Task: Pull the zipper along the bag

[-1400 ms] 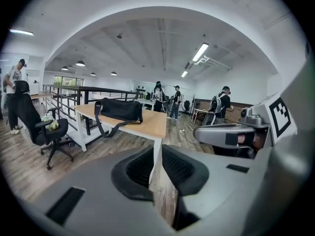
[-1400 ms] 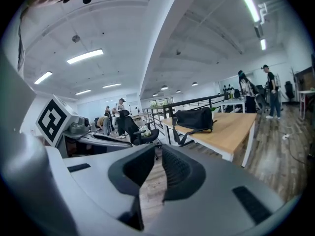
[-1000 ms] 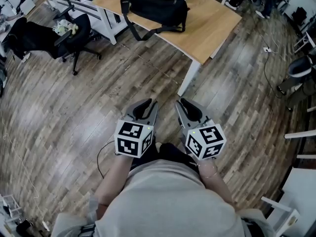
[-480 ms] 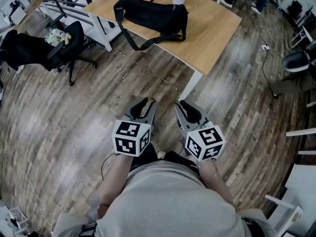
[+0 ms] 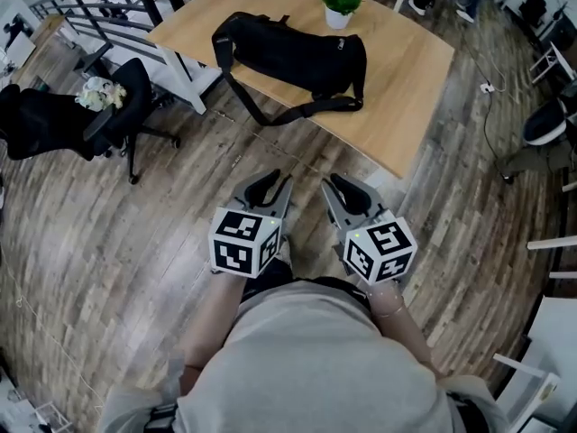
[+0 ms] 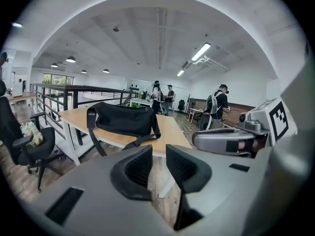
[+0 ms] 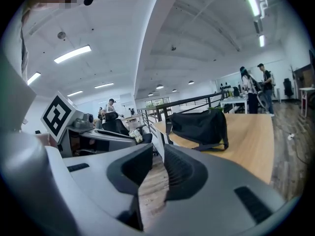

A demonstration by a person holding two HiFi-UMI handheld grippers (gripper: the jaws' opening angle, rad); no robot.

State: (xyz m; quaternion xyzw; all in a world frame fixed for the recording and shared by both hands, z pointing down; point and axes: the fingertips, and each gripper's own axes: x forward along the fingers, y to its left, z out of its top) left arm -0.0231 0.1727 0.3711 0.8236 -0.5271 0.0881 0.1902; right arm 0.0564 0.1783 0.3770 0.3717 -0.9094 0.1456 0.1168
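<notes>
A black duffel bag [image 5: 290, 50] with a long strap lies on the wooden table [image 5: 410, 70] ahead of me. My left gripper [image 5: 269, 186] and right gripper [image 5: 346, 188] are held side by side over the floor, short of the table's near edge and well apart from the bag. Both are open by a narrow gap with nothing between the pads. In the left gripper view the bag [image 6: 125, 120] sits beyond the left gripper [image 6: 158, 155]. The right gripper view shows the bag [image 7: 199, 126] to the right of the right gripper [image 7: 158, 156]. No zipper is clear at this distance.
A small potted plant [image 5: 340, 8] stands on the table behind the bag. A black office chair [image 5: 113, 106] and a railing [image 5: 135, 21] are at the left, another chair [image 5: 550, 123] at the right. People [image 6: 216, 104] stand far back.
Both grippers have travelled forward together over the floor. The table and bag now sit lower and nearer in the head view. The jaws look unchanged.
</notes>
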